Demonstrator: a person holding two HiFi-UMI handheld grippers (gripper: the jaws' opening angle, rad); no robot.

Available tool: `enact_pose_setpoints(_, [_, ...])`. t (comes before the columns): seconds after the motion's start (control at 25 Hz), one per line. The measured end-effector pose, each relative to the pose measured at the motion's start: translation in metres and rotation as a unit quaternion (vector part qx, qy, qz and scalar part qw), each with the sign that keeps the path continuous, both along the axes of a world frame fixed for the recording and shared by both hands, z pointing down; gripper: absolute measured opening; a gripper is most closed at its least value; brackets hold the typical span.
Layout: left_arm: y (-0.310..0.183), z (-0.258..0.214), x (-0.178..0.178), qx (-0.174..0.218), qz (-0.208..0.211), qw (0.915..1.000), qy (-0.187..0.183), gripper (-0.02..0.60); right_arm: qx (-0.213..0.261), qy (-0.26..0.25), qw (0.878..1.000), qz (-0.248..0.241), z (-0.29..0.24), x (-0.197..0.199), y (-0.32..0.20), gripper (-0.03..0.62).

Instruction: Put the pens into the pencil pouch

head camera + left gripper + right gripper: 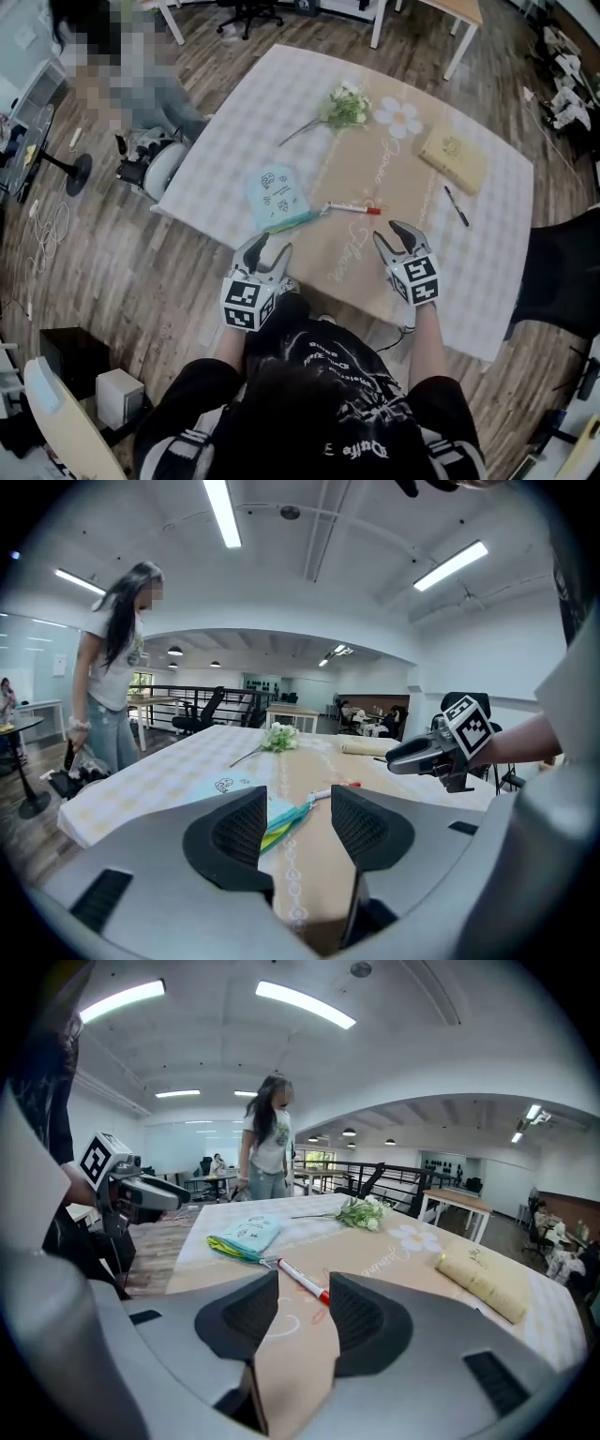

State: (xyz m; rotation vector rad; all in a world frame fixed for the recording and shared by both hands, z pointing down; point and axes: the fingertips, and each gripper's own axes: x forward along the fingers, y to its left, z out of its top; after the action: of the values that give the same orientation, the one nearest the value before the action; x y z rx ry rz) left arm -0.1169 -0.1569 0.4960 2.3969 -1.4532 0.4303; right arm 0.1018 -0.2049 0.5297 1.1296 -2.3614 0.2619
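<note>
A light blue pencil pouch (278, 195) lies on the table with a teal and yellow edge toward me. A white pen with a red cap (353, 208) lies just right of it, and a black pen (457, 205) lies further right. My left gripper (263, 251) hovers open over the table's near edge, short of the pouch (281, 819). The right gripper (398, 236) is open too, nothing between its jaws, with the red-capped pen (300, 1279) a little ahead. The right gripper view shows the pouch (246, 1236) to the left of that pen.
A tan book (454, 157) and a bunch of white flowers (342, 106) lie further back on the checked tablecloth (234, 122). A person (122, 75) stands by the table's far left corner. A black chair (562, 272) is at the right edge.
</note>
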Motion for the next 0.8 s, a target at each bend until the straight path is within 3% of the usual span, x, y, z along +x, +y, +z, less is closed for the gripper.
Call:
enact_pose_setpoints(0.4, [-0.041,0.000,-0.025,-0.006,-0.014,0.9997,-0.017,0.215,-0.056,0.075,0.993,-0.071,0.047,-0.010,-0.059,0.178])
enact_pose_setpoints(0.8, [-0.050,0.003,-0.060,-0.013,-0.044,0.9985,-0.031,0.215,-0.123,0.132,0.975,-0.133,0.098,-0.013,-0.079,0.187])
